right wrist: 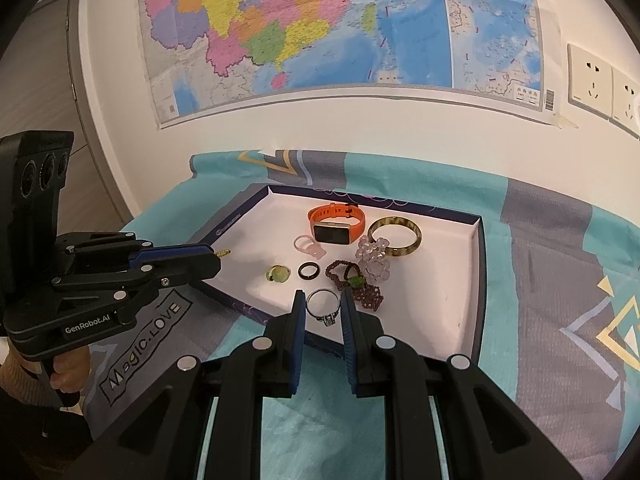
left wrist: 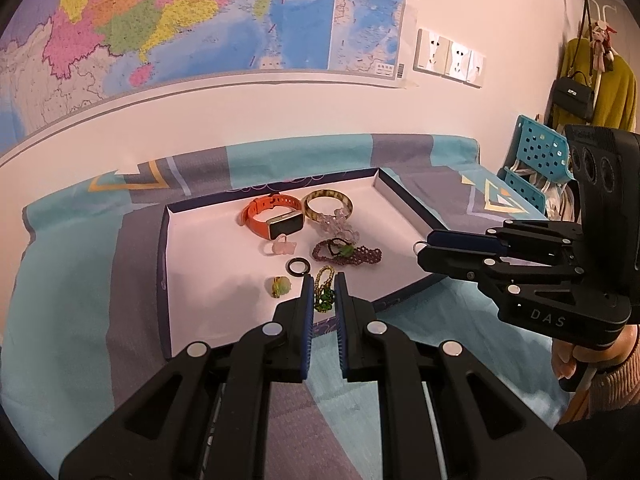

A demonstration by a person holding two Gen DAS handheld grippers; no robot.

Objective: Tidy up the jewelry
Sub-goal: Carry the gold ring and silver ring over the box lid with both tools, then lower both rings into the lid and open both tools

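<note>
Silver ring: thin silver metal ring with a small stone (right wrist: 323,307), light, stiff, slippery; right claw (right wrist: 322,307) is pinching its band.
Beaded bracelet: green-and-gold beaded bracelet (left wrist: 323,291), limp, seemingly hanging in the nearly closed left claw (left wrist: 323,292).

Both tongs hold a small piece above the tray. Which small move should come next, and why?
Probably lower the right tongs and set the silver ring on bare white floor of the tray. The left tongs also grip a green bead chain; both pieces hang clear of the other jewelry.
</note>
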